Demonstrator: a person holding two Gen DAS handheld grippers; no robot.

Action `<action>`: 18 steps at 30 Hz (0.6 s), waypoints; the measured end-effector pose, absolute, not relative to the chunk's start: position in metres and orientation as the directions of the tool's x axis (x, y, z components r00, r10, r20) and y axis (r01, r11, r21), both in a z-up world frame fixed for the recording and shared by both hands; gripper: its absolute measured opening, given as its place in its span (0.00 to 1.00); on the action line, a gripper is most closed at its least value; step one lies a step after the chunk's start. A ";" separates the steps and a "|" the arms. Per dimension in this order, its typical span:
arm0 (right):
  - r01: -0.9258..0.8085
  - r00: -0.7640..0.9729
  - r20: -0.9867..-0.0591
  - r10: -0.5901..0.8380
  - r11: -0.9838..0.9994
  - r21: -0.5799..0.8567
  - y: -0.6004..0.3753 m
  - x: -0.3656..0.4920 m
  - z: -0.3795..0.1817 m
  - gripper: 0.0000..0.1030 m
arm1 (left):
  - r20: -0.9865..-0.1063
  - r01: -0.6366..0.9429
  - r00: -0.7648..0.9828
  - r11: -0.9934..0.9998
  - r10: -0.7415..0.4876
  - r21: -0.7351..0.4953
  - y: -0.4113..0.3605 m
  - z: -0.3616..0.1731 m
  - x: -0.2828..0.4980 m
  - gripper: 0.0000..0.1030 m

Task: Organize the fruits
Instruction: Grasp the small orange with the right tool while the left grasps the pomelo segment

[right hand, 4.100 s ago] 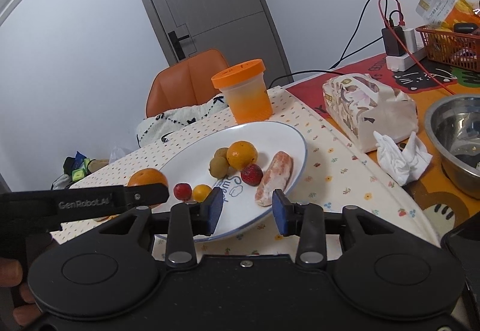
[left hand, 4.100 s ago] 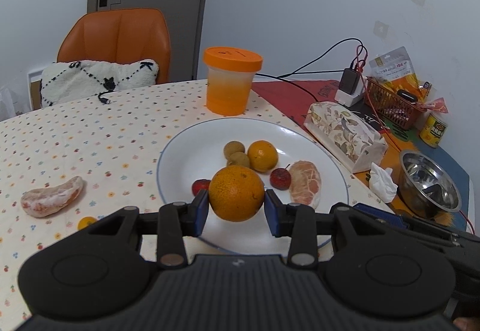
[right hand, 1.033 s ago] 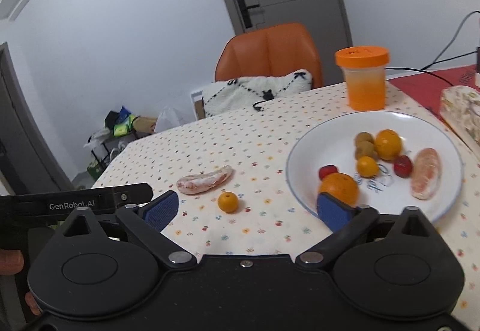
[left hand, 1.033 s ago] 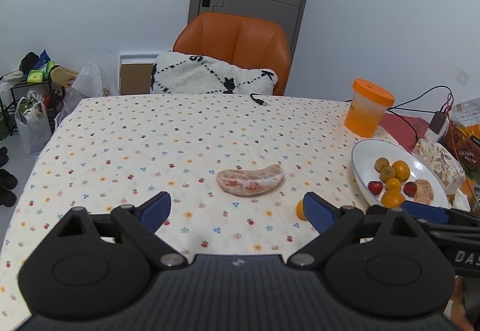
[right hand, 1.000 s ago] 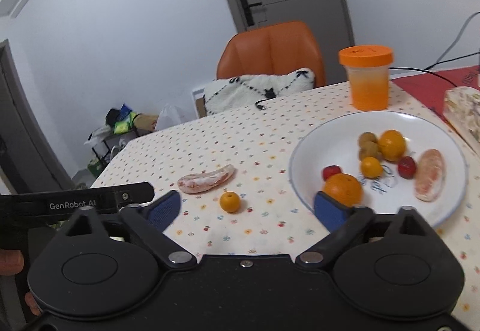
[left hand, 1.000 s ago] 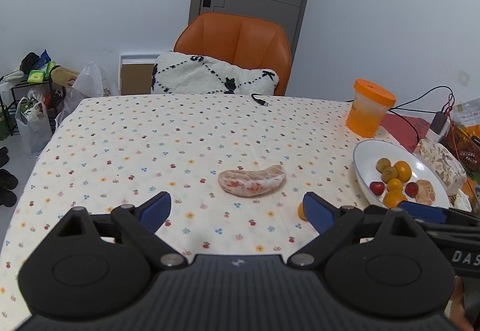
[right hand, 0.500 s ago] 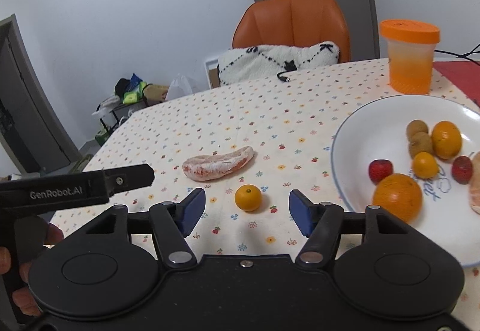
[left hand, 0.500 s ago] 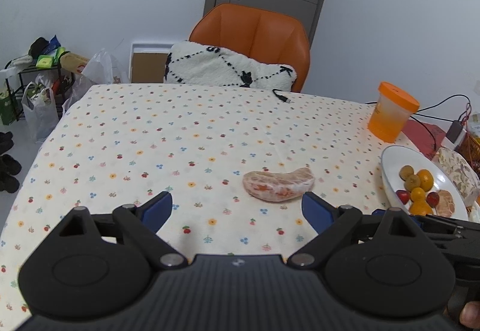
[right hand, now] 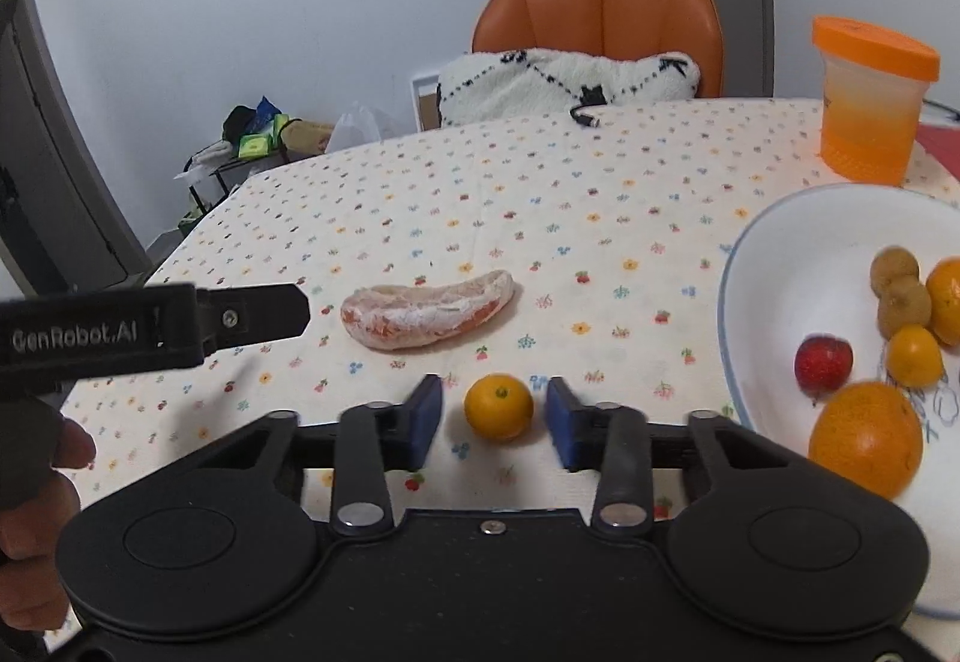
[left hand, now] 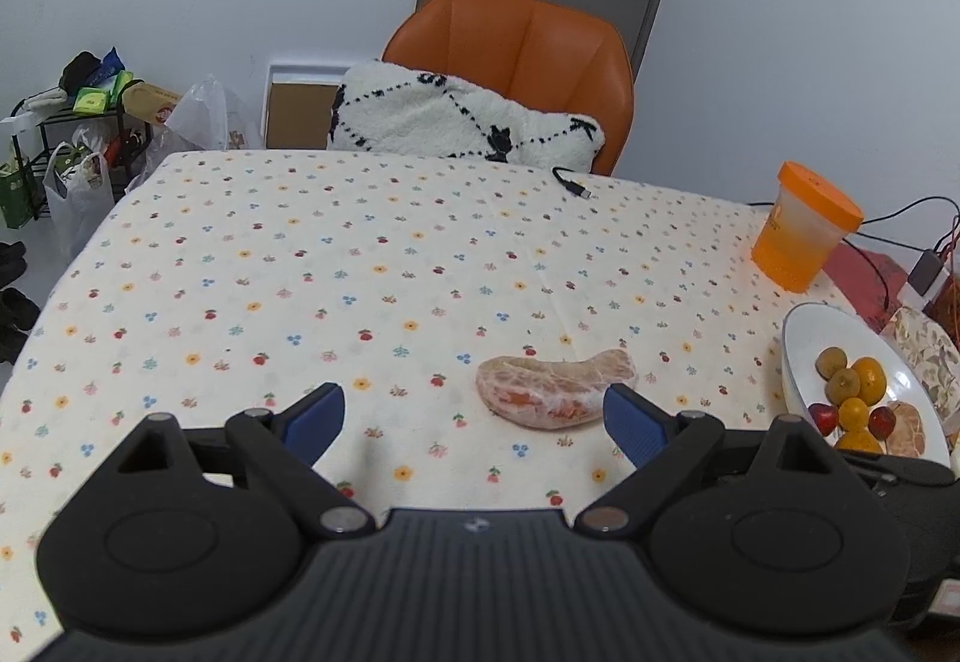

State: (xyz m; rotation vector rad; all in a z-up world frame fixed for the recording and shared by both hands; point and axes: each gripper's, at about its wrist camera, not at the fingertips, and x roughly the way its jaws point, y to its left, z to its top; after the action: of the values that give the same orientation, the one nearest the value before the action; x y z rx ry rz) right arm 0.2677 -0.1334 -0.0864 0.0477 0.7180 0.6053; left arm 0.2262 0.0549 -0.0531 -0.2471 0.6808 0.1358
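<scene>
Right gripper (right hand: 495, 413): jaws parted, set either side of a small tangerine (right hand: 498, 406) on the tablecloth (right hand: 600, 194), pads not seen touching. Left gripper (left hand: 474, 419): jaws spread wide, nothing held; peeled pomelo segment (left hand: 555, 385) lies just ahead. White plate (right hand: 774, 266): an orange (right hand: 865, 440), kiwis, red fruit and tangerines are held.

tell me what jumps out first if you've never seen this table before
A small orange sits on the tablecloth between the open fingers of the right tool. Beyond it lies a peeled pomelo piece, and a white plate of fruit sits at the right.
</scene>
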 end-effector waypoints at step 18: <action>-0.488 0.641 -0.515 0.569 0.820 0.298 -0.172 0.284 -0.059 0.22 | -0.701 -0.253 0.710 0.951 0.059 -0.176 0.028 -0.070 0.270 0.91</action>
State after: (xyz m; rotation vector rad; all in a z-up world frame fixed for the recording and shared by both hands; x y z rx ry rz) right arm 0.2840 -0.1720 -0.0594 0.1363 0.6327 0.6046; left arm 0.2704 0.0275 -0.0705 -0.2690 0.7634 0.1750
